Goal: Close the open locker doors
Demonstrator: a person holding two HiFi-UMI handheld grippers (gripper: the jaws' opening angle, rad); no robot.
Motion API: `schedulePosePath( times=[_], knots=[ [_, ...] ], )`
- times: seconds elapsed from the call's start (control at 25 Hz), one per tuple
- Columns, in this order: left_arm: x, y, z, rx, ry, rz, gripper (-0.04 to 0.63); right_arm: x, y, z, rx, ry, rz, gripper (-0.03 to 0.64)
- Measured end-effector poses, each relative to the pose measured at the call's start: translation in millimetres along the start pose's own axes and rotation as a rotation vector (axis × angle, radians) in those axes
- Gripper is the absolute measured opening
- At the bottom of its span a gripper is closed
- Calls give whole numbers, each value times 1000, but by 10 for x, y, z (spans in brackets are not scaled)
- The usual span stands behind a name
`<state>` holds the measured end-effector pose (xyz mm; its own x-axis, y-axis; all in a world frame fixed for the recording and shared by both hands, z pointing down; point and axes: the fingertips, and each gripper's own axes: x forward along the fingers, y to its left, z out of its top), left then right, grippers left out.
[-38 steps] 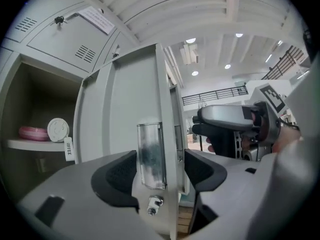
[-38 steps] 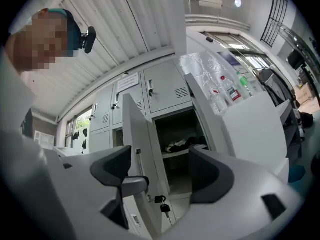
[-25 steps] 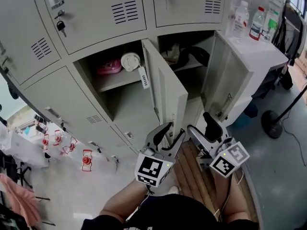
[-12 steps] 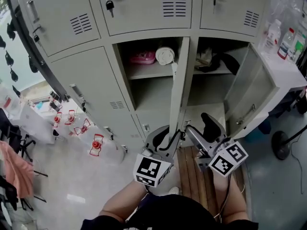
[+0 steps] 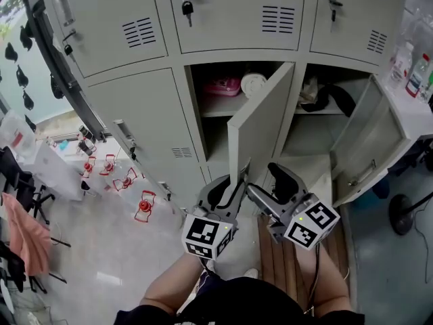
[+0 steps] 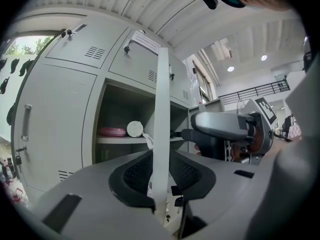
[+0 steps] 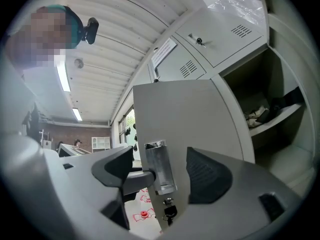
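Looking steeply down in the head view, a bank of pale grey metal lockers (image 5: 135,114) fills the upper half of the scene, and two lower compartments stand open. The pale grey metal middle locker door (image 5: 260,124) angles out toward the person, just right of centre. The left gripper (image 5: 229,187), at 6 o'clock from that door, is clenched on its thin free edge; in the left gripper view both black ribbed pads press the sheet from either side. The right gripper (image 5: 268,185), just beside the left one at its 3 o'clock, is released with its jaws wide apart. In the right gripper view the door's shiny metal pull handle (image 7: 160,166) shows between them, with a small dark key (image 7: 170,213) hanging below it. The second pale grey open door (image 5: 369,144) hangs wide at 3 o'clock. On the shelf behind the middle door, at 12 o'clock, sit a flat pink container (image 5: 223,87) and a round white object (image 5: 254,84). A white paper label (image 6: 146,42) is stuck on an upper locker; its print is too small to read. Each gripper carries a cube with black-and-white square markers (image 5: 205,234). A clear plastic bottle with a red cap (image 5: 414,73) stands at 2 o'clock, its label illegible.
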<state>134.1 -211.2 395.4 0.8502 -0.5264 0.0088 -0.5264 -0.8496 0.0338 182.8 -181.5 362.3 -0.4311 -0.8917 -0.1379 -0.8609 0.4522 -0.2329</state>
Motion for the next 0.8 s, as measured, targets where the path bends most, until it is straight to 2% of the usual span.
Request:
schedulePosePath(
  times=[0.8],
  knots=[
    [166,941,21,-1,27,-65,133,1111,16,-180,40,-10,-37,319]
  ],
)
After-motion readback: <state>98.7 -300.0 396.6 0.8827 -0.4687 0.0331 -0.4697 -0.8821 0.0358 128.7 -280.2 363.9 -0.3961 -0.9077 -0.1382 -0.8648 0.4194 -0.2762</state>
